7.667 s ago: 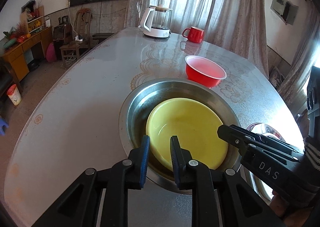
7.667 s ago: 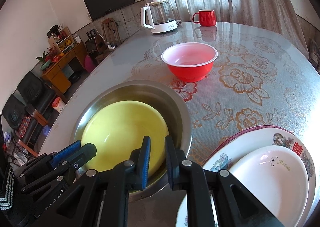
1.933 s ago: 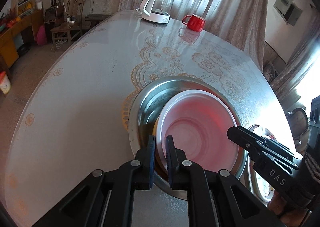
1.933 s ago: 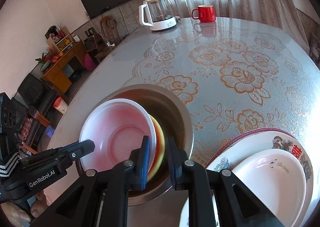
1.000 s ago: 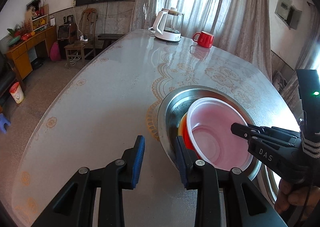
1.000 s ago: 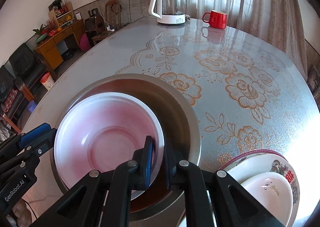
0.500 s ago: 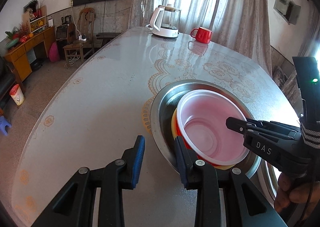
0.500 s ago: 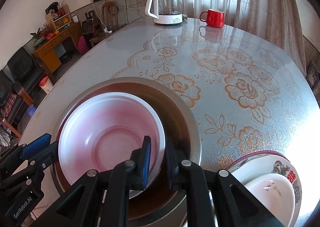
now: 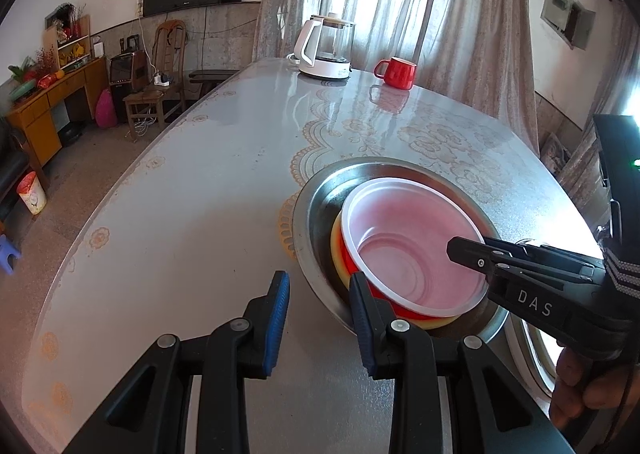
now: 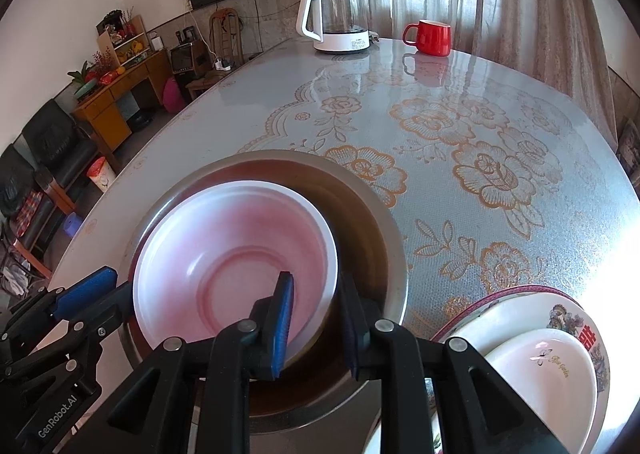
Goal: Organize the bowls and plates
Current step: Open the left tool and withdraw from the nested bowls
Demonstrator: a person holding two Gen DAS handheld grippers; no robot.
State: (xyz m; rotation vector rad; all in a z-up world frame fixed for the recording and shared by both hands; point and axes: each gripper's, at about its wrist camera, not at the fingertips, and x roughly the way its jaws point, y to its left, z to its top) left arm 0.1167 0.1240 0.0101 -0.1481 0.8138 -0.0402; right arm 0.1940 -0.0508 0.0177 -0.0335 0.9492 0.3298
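A red plastic bowl with a white rim [image 9: 412, 250] sits nested in a yellow bowl [image 9: 338, 254] inside a steel basin [image 9: 316, 209]. It also shows in the right wrist view [image 10: 236, 254], in the basin [image 10: 372, 213]. My left gripper [image 9: 320, 318] is open and empty over the basin's near-left rim. My right gripper [image 10: 316, 318] is open, its jaws straddling the red bowl's right rim without gripping it. A patterned plate [image 10: 576, 314] holding a white dish [image 10: 548, 378] lies to the right.
A glass kettle [image 9: 326, 47] and a red mug [image 9: 396, 71] stand at the table's far end. The table [image 9: 180, 221] has a gold floral cover. A chair and a wooden cabinet stand beyond the table's left edge.
My right gripper has opened and let go of the red bowl's rim. The bowl now rests in the yellow bowl. My left gripper stays open and has shifted slightly.
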